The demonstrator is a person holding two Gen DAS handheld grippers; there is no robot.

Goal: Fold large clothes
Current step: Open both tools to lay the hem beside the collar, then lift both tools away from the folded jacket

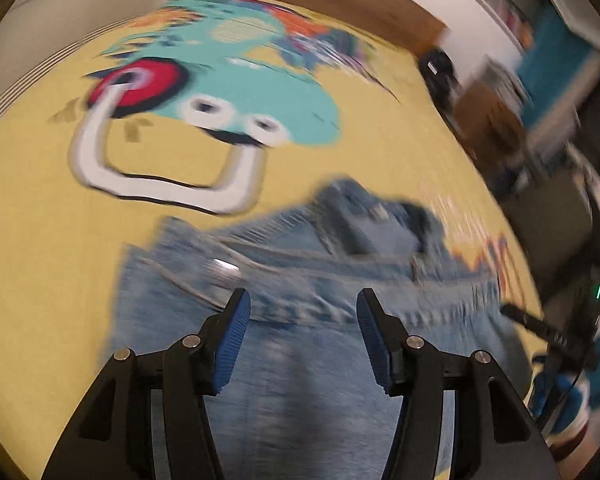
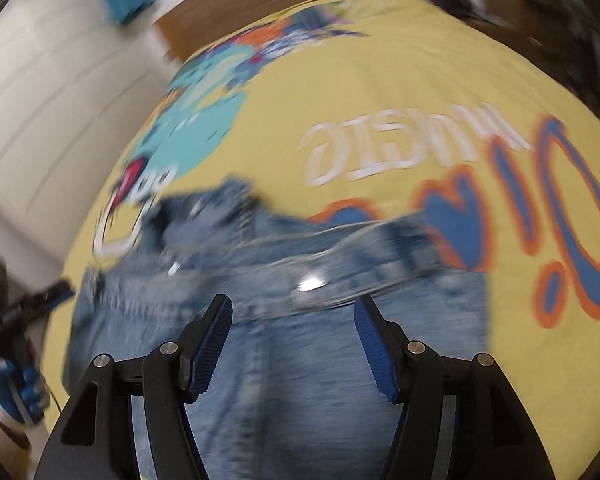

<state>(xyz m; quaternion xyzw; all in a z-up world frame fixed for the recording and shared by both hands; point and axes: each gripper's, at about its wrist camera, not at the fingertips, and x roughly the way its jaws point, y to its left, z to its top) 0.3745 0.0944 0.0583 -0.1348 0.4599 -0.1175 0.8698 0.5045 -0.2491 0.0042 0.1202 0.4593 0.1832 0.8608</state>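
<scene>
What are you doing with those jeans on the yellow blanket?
A person is folding blue jeans spread on a yellow cartoon blanket, using a handheld gripper in each hand. Both the left gripper and right gripper hang over the waistband with jaws open, gripping nothing. The pictures are blurry.

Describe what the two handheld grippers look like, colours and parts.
Both the left gripper and the right gripper have matte black angular linkage arms with silver round pins at the joints. Their jaws carry ribbed blue pads. The right wrist view shows blue on the left gripper's handle, too blurred to identify.
</scene>
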